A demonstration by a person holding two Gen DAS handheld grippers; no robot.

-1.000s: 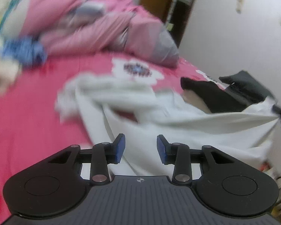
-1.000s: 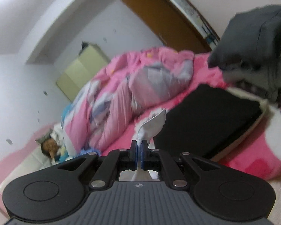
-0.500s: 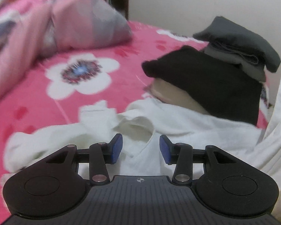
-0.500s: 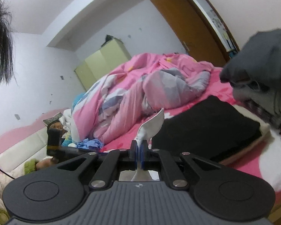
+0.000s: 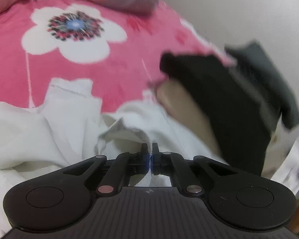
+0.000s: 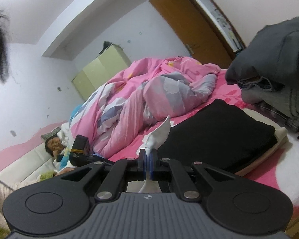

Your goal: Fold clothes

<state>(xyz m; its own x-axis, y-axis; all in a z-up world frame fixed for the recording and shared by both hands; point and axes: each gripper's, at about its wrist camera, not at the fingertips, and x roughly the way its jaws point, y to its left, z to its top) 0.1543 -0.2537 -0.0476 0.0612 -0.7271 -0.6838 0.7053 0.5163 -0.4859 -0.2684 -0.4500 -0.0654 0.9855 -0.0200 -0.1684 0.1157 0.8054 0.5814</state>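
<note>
A crumpled white garment (image 5: 55, 131) lies on the pink flowered bedsheet (image 5: 14, 67), filling the lower left of the left wrist view. My left gripper (image 5: 150, 151) is shut on a raised fold of that garment near its middle. In the right wrist view my right gripper (image 6: 148, 155) is shut on a corner of the white garment (image 6: 159, 135), which sticks up in a point past the fingertips. The rest of the cloth is hidden below that gripper.
A folded black garment (image 5: 225, 99) lies on a beige one (image 5: 185, 107) at the right, with a dark grey stack (image 6: 277, 67) beyond it. A pink and grey quilt (image 6: 141, 99) is heaped at the back. A person (image 6: 53, 145) lies near the headboard.
My left gripper came down onto the white garment and went from open to shut on a fold. The right gripper kept its hold on the corner and shifted only slightly.
</note>
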